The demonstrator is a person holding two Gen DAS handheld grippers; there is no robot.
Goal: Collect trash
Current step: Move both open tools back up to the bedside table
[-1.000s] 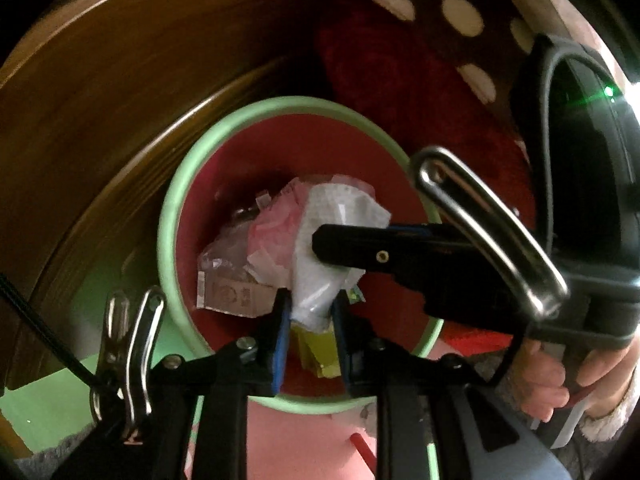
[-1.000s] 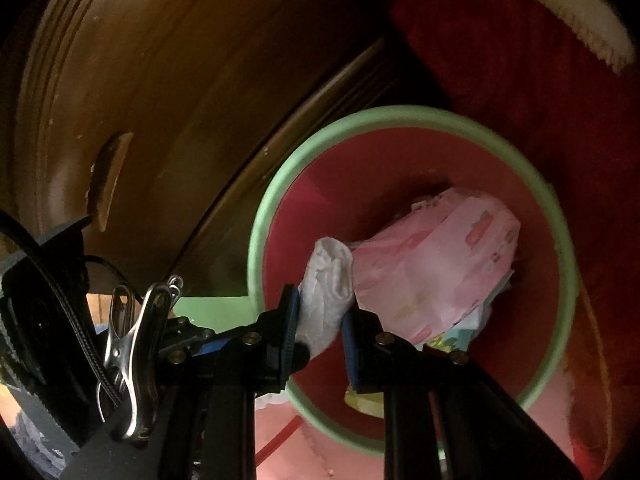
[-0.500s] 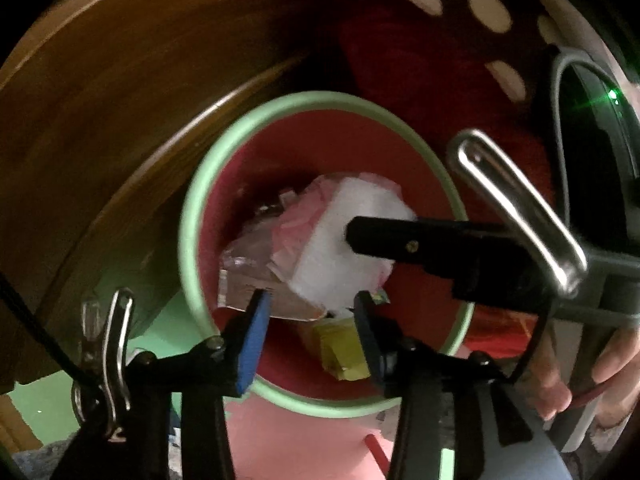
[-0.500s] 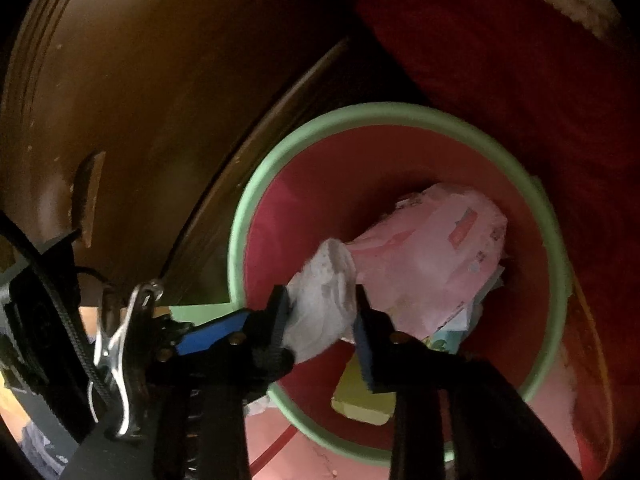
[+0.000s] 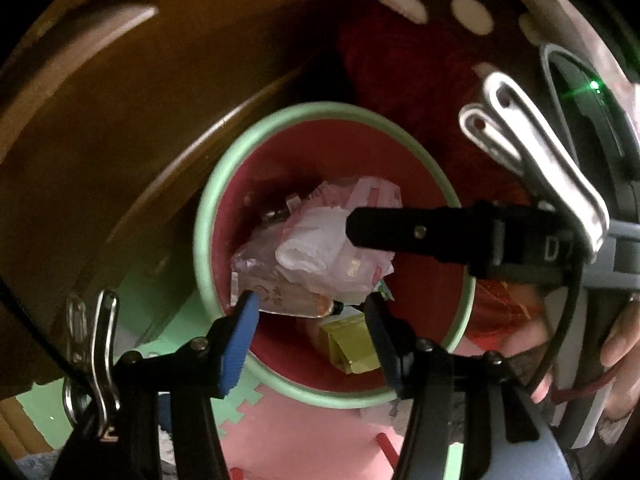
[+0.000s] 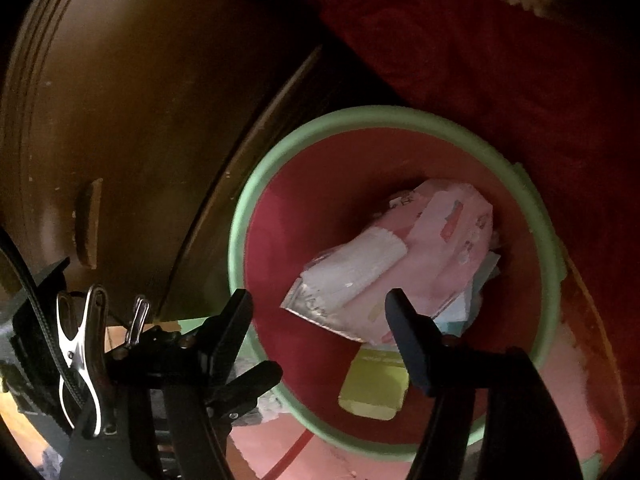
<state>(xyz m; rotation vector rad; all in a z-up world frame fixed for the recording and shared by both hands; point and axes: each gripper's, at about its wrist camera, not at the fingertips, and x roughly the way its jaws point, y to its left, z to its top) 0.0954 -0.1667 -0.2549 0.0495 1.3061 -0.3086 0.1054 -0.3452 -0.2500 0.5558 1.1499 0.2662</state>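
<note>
A bin with a pale green rim and red inside stands below both grippers. In it lie a crumpled white tissue, a pink wrapper, a clear wrapper and a yellow packet. My left gripper hangs over the bin's near rim, its jaws opening with nothing pressed between them. My right gripper is also over the bin, jaws opening and empty; one of its fingers reaches across the bin in the left wrist view.
Dark wooden furniture curves along the bin's left side. Red fabric and a spotted cloth lie behind it. Pink and green foam mat covers the floor. A person's hand holds the right gripper.
Both grippers have opened and let go of the white tissue pieces they held. The pieces now lie on the trash in the bin.
</note>
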